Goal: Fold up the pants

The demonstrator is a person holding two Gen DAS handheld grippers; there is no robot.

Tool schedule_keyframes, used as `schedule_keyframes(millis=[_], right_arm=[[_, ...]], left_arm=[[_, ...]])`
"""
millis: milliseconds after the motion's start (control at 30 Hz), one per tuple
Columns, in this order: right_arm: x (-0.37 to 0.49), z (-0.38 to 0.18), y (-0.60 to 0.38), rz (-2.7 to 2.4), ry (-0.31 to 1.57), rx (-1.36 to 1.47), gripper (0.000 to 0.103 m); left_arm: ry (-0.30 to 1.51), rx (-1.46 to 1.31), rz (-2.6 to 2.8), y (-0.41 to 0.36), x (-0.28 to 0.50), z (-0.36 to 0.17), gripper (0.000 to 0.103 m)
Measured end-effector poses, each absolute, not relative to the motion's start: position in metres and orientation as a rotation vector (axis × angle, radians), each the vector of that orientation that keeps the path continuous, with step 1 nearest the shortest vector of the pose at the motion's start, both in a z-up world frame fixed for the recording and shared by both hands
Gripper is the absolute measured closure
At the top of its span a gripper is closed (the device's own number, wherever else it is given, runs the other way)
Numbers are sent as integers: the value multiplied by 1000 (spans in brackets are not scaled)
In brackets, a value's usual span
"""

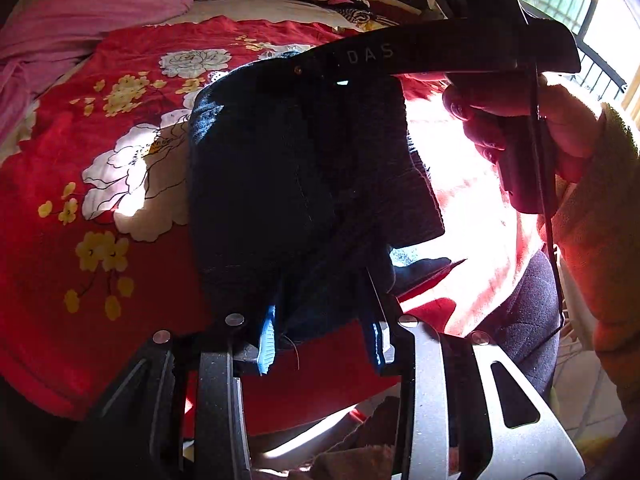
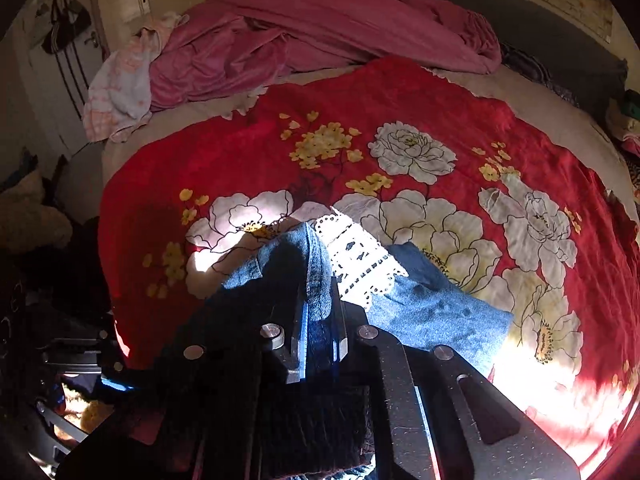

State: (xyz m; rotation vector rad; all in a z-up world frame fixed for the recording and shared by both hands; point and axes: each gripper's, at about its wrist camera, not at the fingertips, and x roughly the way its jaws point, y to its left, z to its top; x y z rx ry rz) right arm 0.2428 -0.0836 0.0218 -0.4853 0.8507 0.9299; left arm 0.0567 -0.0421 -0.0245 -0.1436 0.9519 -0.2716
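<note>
While you hold the pants: both grippers have denim, and the cloth hangs between them above the bed
Pants: dark jeans, lifted, draped as one bunched mass; in the left view they rise from the fingers toward 12 o'clock, up to the right gripper
Long axis: from your left gripper at 6 o'clock to the right one at 1 o'clock in the left view, so the span between the two grips is short and slack
Left gripper: fingers stand apart, yet a fold of denim sits between the blue pads, pressed to the pad at 7 o'clock; whether it is truly pinched I cannot tell
Right gripper: jaws drawn together on a seamed edge of the pants, which runs straight out toward 12 o'clock
Loose part: a lighter blue panel falls away toward 3 o'clock of the right fingers, with white lace trim showing at 1 o'clock
Right hand: wrapped round its handle, held higher than the left gripper, pointing toward 9 o'clock in the left view
Bed: red flowered blanket lies under the cloth, open toward 12 o'clock
Nearer hand: both equally, each is on the cloth
Next move, my judgement: draw your hands apart along the seam to take out the slack, then lay the pants flat toward 12 o'clock
</note>
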Motion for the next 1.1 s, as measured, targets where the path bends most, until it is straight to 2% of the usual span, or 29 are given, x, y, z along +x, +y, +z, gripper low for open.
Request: schedule_keyframes(millis=[200, 367, 467, 533, 733, 900, 1100], right_arm=[[267, -16, -73, 874, 942, -538, 96], [268, -16, -81, 842, 933, -475, 93], [265, -5, -90, 830, 913, -432, 83], [262, 6, -101, 818, 895, -391, 68], [237, 34, -136, 827, 834, -290, 54], [206, 42, -160, 836, 802, -232, 53], [169, 42, -184, 857, 787, -170, 53]], left_arm=[[959, -141, -269, -42, 60, -26, 76], [962, -141, -268, -42, 60, -26, 76], [965, -139, -267, -42, 60, -27, 76], [967, -140, -266, -42, 60, -27, 76], [964, -141, -263, -43, 58, -25, 76], [961, -145, -263, -41, 54, -23, 76], [960, -161, -272, -38, 45, -19, 70]])
